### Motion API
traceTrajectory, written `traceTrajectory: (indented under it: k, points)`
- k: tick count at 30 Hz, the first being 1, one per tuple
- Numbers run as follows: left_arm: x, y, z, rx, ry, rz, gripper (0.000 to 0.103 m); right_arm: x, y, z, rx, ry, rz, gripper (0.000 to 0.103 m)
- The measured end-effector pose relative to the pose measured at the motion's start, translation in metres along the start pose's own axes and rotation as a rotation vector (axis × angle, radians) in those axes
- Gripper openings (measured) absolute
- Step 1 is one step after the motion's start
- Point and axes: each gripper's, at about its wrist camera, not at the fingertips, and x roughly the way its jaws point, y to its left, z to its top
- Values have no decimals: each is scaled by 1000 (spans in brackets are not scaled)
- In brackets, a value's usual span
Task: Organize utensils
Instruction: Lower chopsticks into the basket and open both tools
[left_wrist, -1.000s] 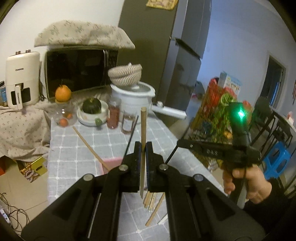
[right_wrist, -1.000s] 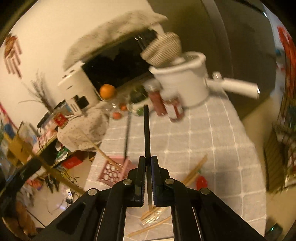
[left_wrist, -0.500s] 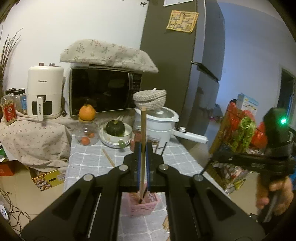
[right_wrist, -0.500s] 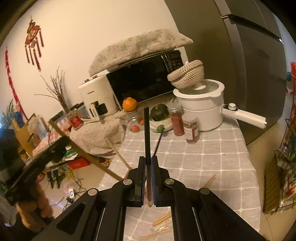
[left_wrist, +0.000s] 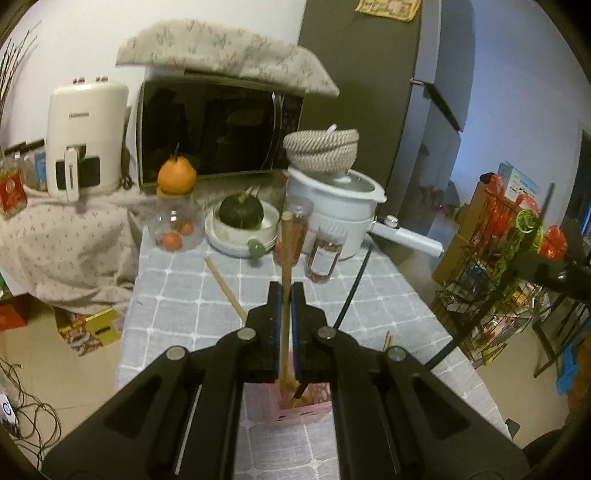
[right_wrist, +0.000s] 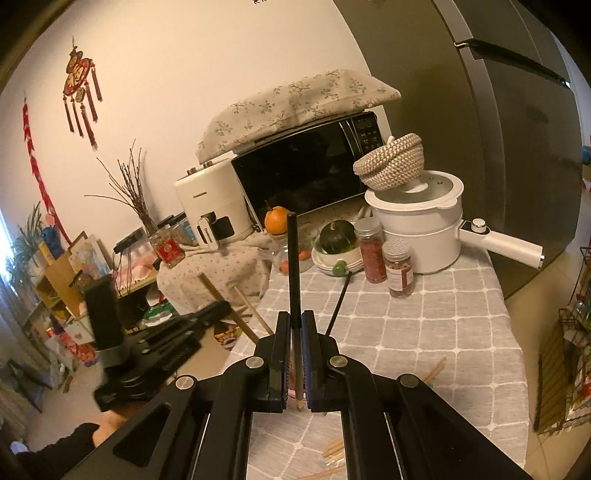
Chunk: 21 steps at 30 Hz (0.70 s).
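Table (left_wrist: 177, 295) with grey checked cloth, one; bears all items below. White pot (left_wrist: 332, 206) with handle, one, woven basket on its lid; white bowl stack with green squash (left_wrist: 242, 212), one; spice jars (right_wrist: 399, 273), two; clear jar with an orange on top (left_wrist: 176, 177), one. Pink holder (left_wrist: 295, 410), one, standing on the cloth directly under the left gripper; it already contains at least two sticks leaning outward, one wooden (left_wrist: 225, 290) and one black (left_wrist: 354, 288). Left gripper (left_wrist: 285, 295), one, jaws clamped on a wooden chopstick (left_wrist: 285, 258) held upright, lower end inside or just at the holder's mouth; the exact depth cannot be made out. Right gripper (right_wrist: 295, 332), one, jaws clamped on a black chopstick (right_wrist: 292, 258), upright, above the table near the holder. Loose wooden chopsticks (right_wrist: 434, 371) on the cloth, several in two clusters; exact count not legible. Status, judged: partway; two sticks stowed, two in hand awaiting release, the loose remainder not yet collected.
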Motion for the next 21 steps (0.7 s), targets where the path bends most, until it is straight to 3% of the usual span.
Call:
traceTrajectory:
  k: [7,8,10,16,21]
  points:
    - [15,2,-3,-17,49,-27,8,2,2,7,3,-29,15,6]
    - [15,1,-2,-19,53,-28,11,3,3,9,3,-37,16,6]
    - [11,-1,-1,-19,46,-25,31,5,5,11,0,-51,15,6]
    - [-8,0,3,-23,25,-15,50,23,6,14,-6,-52,1,6]
    - [-16,9,-4,-41,61,43,66,46,0,11,0,-10,-17,6]
